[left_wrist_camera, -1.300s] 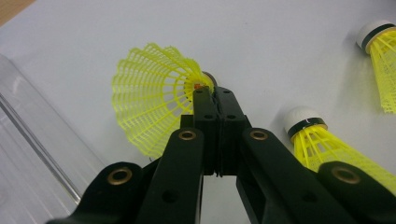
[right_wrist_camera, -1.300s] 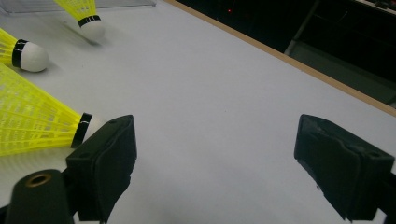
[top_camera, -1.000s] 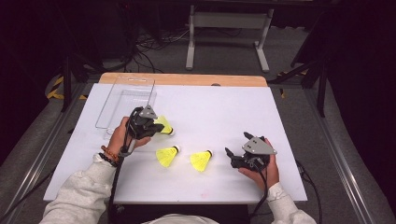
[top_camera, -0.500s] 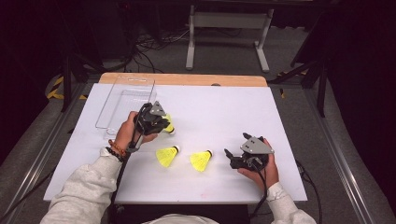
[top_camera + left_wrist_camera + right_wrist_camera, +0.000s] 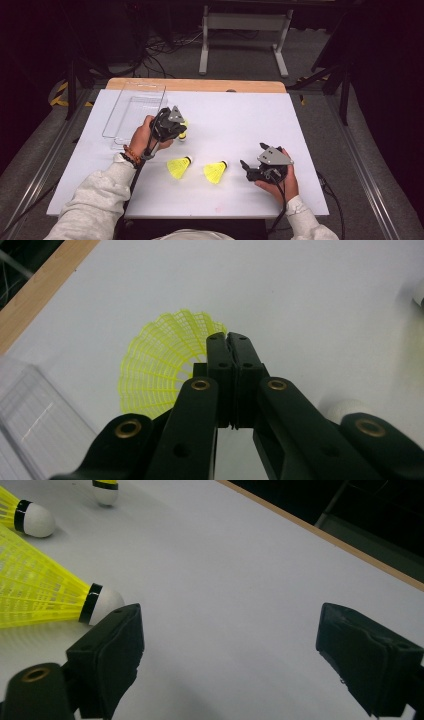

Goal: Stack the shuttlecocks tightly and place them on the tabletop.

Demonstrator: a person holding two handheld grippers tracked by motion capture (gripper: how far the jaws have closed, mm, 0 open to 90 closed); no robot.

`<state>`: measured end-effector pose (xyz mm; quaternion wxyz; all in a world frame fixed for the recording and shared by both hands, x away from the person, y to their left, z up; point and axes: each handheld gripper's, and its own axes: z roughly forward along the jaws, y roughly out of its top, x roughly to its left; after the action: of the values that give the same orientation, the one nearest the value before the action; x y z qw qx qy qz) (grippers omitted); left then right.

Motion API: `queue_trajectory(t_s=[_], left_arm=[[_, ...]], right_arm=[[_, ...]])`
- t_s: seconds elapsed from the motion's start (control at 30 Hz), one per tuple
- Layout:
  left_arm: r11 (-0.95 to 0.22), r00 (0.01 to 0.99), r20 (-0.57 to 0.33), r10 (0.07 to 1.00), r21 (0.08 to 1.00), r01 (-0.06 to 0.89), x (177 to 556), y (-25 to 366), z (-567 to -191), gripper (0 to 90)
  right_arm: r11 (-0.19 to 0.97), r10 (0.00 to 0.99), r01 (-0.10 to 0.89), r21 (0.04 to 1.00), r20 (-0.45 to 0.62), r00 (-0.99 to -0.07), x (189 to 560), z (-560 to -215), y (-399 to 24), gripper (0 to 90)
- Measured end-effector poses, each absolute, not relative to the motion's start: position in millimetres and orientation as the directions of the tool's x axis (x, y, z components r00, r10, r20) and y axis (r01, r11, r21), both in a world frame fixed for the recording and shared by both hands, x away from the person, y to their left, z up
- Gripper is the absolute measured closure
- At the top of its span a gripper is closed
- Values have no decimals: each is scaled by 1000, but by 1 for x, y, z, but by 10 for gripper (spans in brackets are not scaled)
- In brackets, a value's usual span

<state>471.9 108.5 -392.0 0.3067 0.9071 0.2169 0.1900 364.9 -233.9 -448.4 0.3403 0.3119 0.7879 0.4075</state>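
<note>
My left gripper is shut on the skirt rim of a yellow shuttlecock, whose white cork hangs down just over the white table. In the left gripper view the jaws meet on the mesh skirt, having just closed a little tighter. Two more yellow shuttlecocks lie on the table in front. My right gripper rests to their right, open and empty; in its view the nearest shuttlecock lies just beyond its left jaw.
A clear plastic box sits at the table's back left, just left of my left hand. The wooden table edge runs along the back. Dark floor, cables and a metal stand lie beyond.
My left hand has moved a little to the right and away from the person with the shuttlecock pinched in its jaws. The right hand and the two lying shuttlecocks stayed put.
</note>
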Motion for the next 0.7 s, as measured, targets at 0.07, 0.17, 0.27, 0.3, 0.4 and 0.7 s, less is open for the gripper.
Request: queue_trajectory(t_s=[0.07, 0.17, 0.27, 0.3, 0.4, 0.7], left_arm=[[-727, 831, 215, 513, 624, 287, 472, 116, -390, 890], [-747, 837, 216, 503, 595, 296, 470, 124, -388, 886], [-761, 840, 223, 495, 577, 295, 468, 127, -388, 879], [-767, 844, 221, 489, 569, 295, 468, 128, -388, 866], [-775, 850, 216, 480, 559, 295, 468, 126, -388, 852], [-786, 876, 205, 437, 561, 261, 472, 100, -393, 773]], right_arm=[[473, 768, 216, 854, -279, -577, 365, -449, -233, 128], [477, 762, 219, 851, -277, -585, 365, -449, -232, 128], [486, 755, 220, 846, -279, -593, 365, -450, -231, 128], [490, 751, 222, 843, -278, -599, 365, -451, -230, 128], [495, 746, 223, 840, -280, -605, 365, -452, -228, 128], [497, 744, 224, 838, -279, -607, 366, -452, -229, 127]])
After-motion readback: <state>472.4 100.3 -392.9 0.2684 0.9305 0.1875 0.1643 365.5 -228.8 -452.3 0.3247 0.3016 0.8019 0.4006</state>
